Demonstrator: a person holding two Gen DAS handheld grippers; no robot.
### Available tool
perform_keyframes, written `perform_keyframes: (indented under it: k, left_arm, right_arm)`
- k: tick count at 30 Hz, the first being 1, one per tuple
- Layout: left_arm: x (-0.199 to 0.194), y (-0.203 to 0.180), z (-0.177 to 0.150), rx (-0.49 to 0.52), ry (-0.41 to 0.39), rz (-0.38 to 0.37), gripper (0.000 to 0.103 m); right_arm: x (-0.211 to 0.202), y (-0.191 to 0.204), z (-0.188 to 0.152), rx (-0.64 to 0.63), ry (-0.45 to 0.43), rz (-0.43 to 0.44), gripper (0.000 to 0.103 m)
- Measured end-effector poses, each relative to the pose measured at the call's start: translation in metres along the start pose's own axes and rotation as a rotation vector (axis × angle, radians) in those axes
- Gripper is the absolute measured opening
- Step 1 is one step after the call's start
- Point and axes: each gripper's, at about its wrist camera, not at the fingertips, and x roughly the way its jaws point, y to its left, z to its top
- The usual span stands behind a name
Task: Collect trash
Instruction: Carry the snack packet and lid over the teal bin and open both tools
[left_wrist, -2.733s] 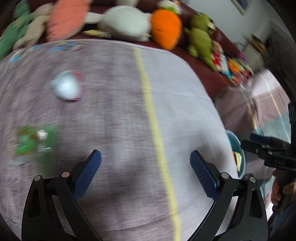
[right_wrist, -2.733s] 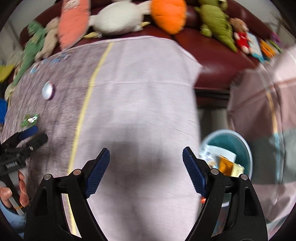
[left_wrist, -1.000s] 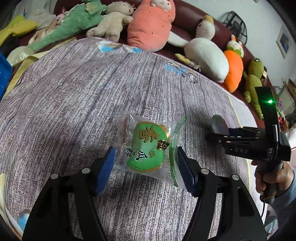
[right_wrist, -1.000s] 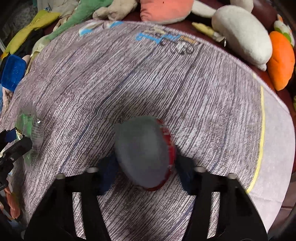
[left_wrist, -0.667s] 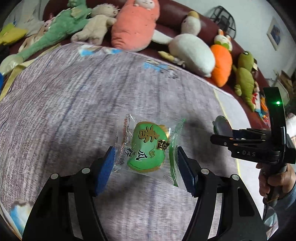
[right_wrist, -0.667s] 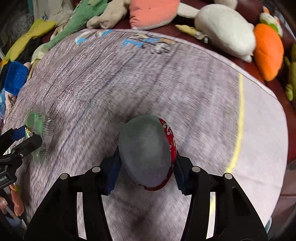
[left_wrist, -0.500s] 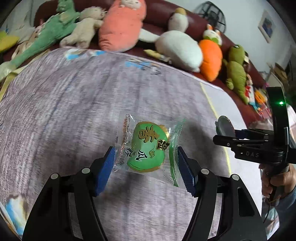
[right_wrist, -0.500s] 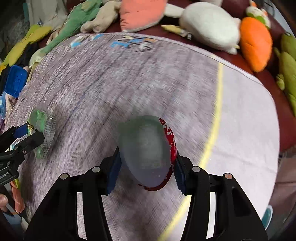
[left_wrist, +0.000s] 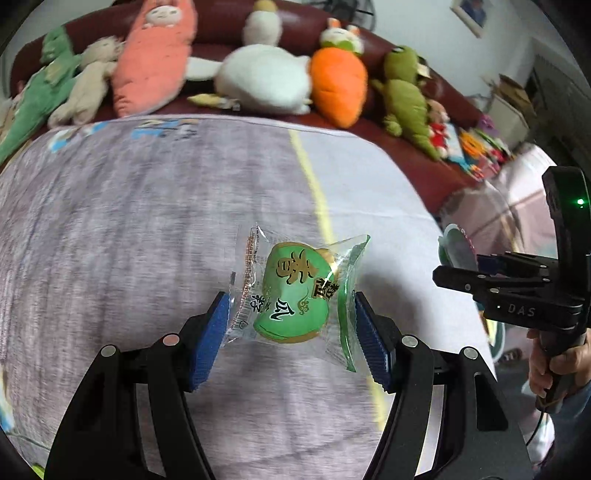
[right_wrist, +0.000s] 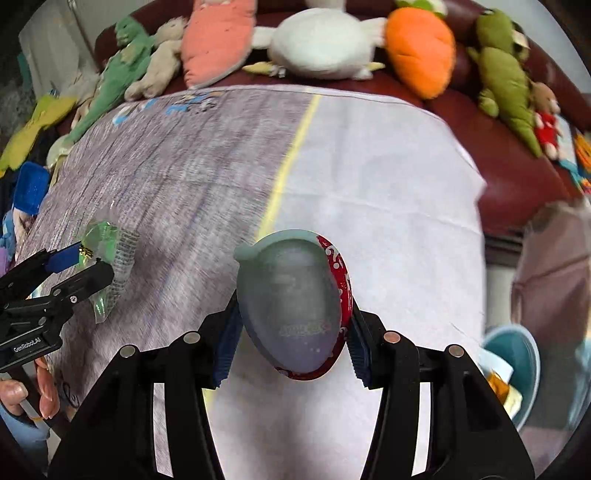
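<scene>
Two grips | left gripper (left_wrist: 290, 325): crinkly wrapper (left_wrist: 291, 295) | right gripper (right_wrist: 291, 343): oval (glossy) lid (right_wrist: 291, 306)

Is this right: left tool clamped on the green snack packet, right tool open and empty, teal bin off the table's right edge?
Not quite. The right tool is not empty: in the right wrist view it is shut on a foil lid with a red rim. The rest holds: the left tool clamps the green snack packet, and the teal bin sits past the table's right edge.
</scene>
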Motion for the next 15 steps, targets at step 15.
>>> perform_keyframes:
  k: [15]
  left_arm:
    - [0.017, -0.139, -0.008, 0.198, 0.044, -0.067, 0.068]
  right_arm:
    - [-0.075, -0.119, -0.085, 0.175, -0.095, -0.059, 0.049]
